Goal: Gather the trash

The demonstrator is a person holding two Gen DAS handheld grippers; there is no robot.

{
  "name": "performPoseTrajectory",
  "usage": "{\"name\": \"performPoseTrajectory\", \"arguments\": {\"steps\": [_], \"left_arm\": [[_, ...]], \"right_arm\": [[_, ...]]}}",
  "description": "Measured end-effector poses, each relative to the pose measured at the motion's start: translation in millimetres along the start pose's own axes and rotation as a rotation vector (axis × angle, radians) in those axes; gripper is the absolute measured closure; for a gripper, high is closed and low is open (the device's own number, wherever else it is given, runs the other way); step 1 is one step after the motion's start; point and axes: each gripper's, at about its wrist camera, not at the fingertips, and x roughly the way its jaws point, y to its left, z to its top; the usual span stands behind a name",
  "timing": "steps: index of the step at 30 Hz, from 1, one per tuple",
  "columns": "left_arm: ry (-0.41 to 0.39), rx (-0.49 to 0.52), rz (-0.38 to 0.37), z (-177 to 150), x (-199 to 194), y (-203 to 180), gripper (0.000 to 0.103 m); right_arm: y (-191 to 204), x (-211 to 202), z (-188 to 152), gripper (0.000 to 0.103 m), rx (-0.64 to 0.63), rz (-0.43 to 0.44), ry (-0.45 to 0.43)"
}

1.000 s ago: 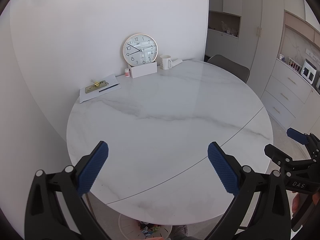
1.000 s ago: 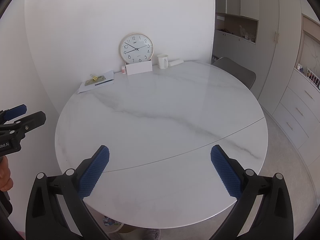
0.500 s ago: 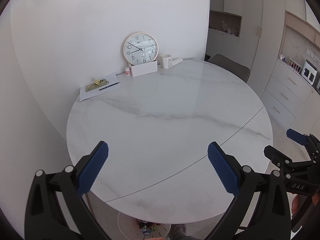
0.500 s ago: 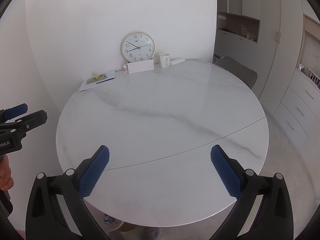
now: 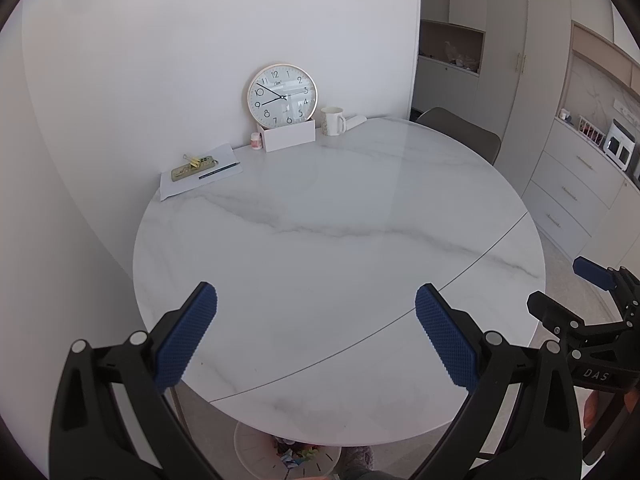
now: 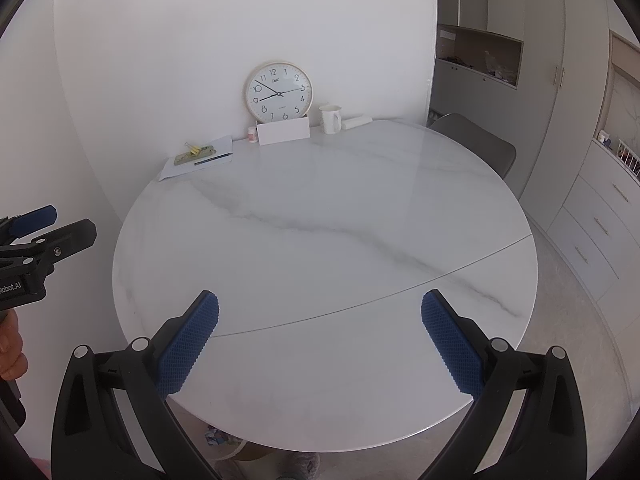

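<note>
A white bin (image 5: 256,450) with colourful wrappers (image 5: 298,454) in it stands on the floor under the near edge of the round marble table (image 5: 340,240). The bin shows partly in the right wrist view (image 6: 224,442). My left gripper (image 5: 316,332) is open and empty above the table's near edge. My right gripper (image 6: 320,338) is open and empty, also above the near edge. Each gripper shows at the side of the other's view: the right one (image 5: 600,320) and the left one (image 6: 40,248). No loose trash shows on the tabletop.
At the table's far side stand a wall clock (image 5: 282,95), a white card box (image 5: 288,136), a mug (image 5: 333,121), a small pink jar (image 5: 256,141), and papers with a pen and clips (image 5: 200,172). A grey chair (image 5: 460,132) and drawers (image 5: 572,196) are to the right.
Both grippers have risen and drawn back slightly, so the table sits a little lower and the bin under it shows more. Both stay open and empty.
</note>
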Motion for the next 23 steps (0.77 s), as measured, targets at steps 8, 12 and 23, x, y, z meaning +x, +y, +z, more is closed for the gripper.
{"name": "performPoseTrajectory", "arguments": {"steps": [8, 12, 23], "left_arm": [[0.0, -0.016, -0.003, -3.1, 1.2, 6.1, 0.008], [-0.008, -0.013, 0.008, -5.7, -0.3, 5.1, 0.008], [0.022, -0.021, 0.0, -5.5, 5.2, 4.0, 0.008]], "right_arm": [[1.3, 1.0, 0.5, 0.002, -0.005, 0.002, 0.005], [1.4, 1.2, 0.8, 0.002, -0.003, 0.003, 0.006], [0.8, 3.1, 0.3, 0.002, 0.0, 0.005, 0.009]]}}
